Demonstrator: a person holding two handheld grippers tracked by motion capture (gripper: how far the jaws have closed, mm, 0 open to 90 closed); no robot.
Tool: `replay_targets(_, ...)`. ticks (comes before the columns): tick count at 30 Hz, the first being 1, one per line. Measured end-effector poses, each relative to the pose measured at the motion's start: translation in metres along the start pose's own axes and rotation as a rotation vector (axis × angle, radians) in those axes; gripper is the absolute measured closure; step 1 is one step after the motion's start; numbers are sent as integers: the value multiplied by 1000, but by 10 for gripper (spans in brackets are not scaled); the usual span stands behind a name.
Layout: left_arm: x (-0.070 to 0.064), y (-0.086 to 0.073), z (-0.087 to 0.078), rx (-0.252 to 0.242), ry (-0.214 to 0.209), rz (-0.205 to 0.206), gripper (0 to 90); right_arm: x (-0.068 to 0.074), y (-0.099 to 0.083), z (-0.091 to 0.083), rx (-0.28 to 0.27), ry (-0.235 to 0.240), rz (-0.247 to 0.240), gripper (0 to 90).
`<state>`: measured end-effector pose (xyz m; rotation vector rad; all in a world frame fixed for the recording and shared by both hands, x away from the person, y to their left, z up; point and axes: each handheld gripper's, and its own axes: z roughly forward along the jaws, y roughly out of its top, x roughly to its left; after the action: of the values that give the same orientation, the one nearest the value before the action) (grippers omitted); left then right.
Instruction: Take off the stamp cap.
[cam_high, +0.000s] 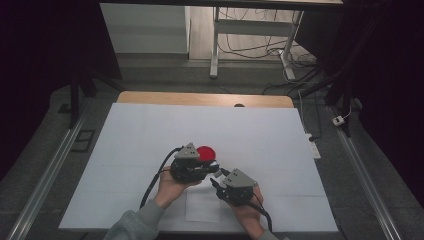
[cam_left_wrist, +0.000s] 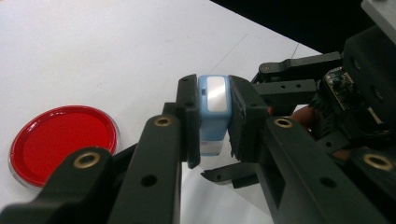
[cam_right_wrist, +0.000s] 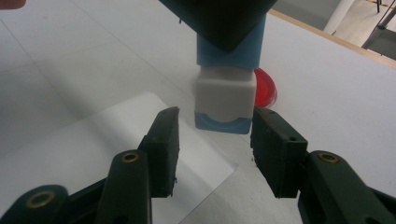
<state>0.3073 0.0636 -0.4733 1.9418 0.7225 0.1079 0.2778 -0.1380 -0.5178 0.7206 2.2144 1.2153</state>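
Blue-and-white stamp (cam_left_wrist: 214, 112) is pinched by the left hand-held gripper (cam_left_wrist: 214, 122) near the table's (cam_high: 150, 130) near edge, while the right hand-held gripper (cam_right_wrist: 215, 154), spread, flanks its cap (cam_right_wrist: 225, 98), seemingly to pull it.

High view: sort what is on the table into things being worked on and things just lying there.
In use:
- small blue and white block-shaped stamp, clamped in the left gripper
- right gripper, open, fingers either side of the stamp's lower end
- white paper sheet beneath

Lying about:
- round red shallow dish, untouched
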Motion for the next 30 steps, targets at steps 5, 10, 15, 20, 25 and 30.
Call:
replay_targets(5, 0, 0, 0, -3, -5, -5, 750, -1, 1, 0, 2, -10, 5, 562)
replay_targets(10, 0, 0, 0, -7, -3, -8, 750, -2, 1, 0, -1, -17, 15, 597)
replay_targets(15, 0, -1, 0, -6, -1, -8, 750, -1, 1, 0, 0, -17, 12, 618)
replay_targets(20, 0, -1, 0, -8, 2, -8, 750, -1, 1, 1, -2, -20, 10, 635)
replay_targets(25, 0, -1, 1, -3, 7, -6, 750, 0, 1, 2, 6, -21, 6, 638)
replay_targets(30, 0, -1, 1, 2, 7, -7, 750, 0, 1, 3, 5, -22, 2, 635)
